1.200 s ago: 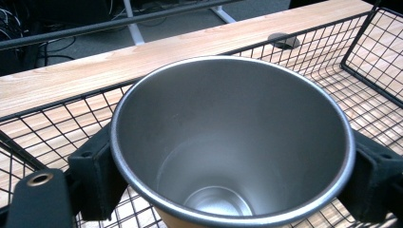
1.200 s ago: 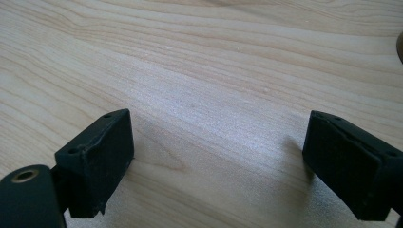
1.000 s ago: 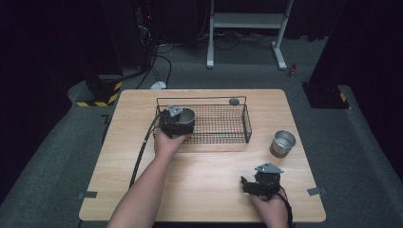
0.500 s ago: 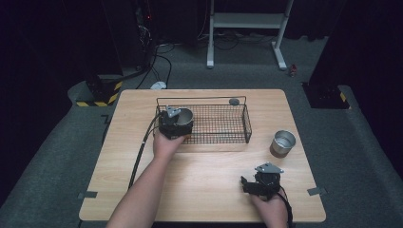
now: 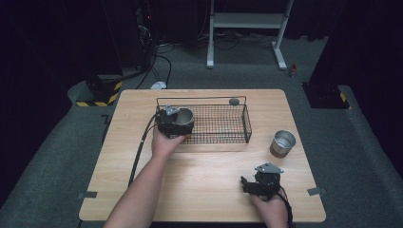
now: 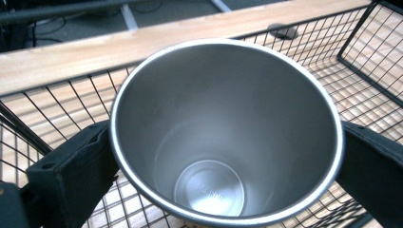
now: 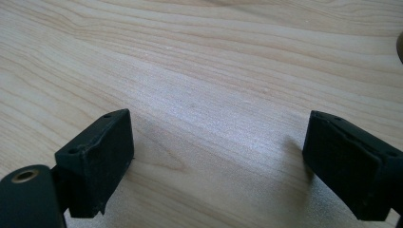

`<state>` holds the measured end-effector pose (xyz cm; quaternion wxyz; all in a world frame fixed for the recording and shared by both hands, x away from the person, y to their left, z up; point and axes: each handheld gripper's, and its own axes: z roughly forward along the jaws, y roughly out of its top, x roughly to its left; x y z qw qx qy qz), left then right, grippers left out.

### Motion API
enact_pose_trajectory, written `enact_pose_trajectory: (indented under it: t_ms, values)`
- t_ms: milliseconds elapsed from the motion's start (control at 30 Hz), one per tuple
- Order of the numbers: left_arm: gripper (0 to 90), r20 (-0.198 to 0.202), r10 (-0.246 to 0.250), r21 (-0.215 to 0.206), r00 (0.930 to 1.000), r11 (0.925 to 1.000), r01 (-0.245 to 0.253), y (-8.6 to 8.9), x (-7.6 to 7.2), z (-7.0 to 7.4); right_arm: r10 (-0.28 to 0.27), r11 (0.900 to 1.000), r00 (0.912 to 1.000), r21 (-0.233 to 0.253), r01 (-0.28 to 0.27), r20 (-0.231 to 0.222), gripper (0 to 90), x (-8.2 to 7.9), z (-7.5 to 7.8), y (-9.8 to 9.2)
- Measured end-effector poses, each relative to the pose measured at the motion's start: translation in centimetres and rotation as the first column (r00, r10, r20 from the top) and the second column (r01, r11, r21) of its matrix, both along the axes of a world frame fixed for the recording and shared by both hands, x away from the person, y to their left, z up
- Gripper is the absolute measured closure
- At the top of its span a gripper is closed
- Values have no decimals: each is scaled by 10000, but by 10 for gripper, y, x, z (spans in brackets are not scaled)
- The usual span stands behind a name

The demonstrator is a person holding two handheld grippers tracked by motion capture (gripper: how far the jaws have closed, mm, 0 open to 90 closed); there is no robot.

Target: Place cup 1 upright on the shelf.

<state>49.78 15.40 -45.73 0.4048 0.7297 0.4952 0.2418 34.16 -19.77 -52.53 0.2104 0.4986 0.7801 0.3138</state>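
Observation:
A steel cup point(image 5: 185, 115) stands upright at the left end of the black wire basket point(image 5: 223, 124), with my left gripper point(image 5: 180, 125) shut on it. In the left gripper view the cup's open mouth point(image 6: 228, 118) faces the camera, and the two black pads point(image 6: 76, 175) press on its sides over the basket mesh point(image 6: 361, 61). I cannot tell whether the cup rests on the basket floor. A second steel cup point(image 5: 283, 143) stands on the table right of the basket. My right gripper point(image 5: 246, 184) sits low near the front right, open, with bare wood between its jaws point(image 7: 218, 156).
The wooden table point(image 5: 199, 190) has room in front of the basket. A small dark round disc point(image 5: 234, 101) lies behind the basket, also seen past the mesh point(image 6: 283, 31). The left gripper's cable point(image 5: 140, 152) trails over the table's left half.

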Motion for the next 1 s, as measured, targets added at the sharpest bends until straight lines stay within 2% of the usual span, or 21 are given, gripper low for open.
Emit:
enact_pose_trajectory:
  t_ms: [167,267,400,867,1000]
  values:
    - [6,69,71,-129,10000,9999,-70,3,-2,6,0,10000,10000,0,0,-1,97,0,0,0]
    - [6,34,-63,-224,10000,9997,64,4,-3,9,0,10000,10000,0,0,1,97,0,0,0]
    - [5,157,-78,-172,9998,9998,80,6,-6,12,1,10000,10000,2,-1,-2,97,0,0,0]
    - [6,-33,-188,-179,9998,9997,187,16,-19,17,-19,10000,10000,-1,19,-5,99,0,0,0]
    - [5,26,-173,-209,9998,9996,174,18,-23,18,-15,10000,10000,-2,15,-7,98,0,0,0]
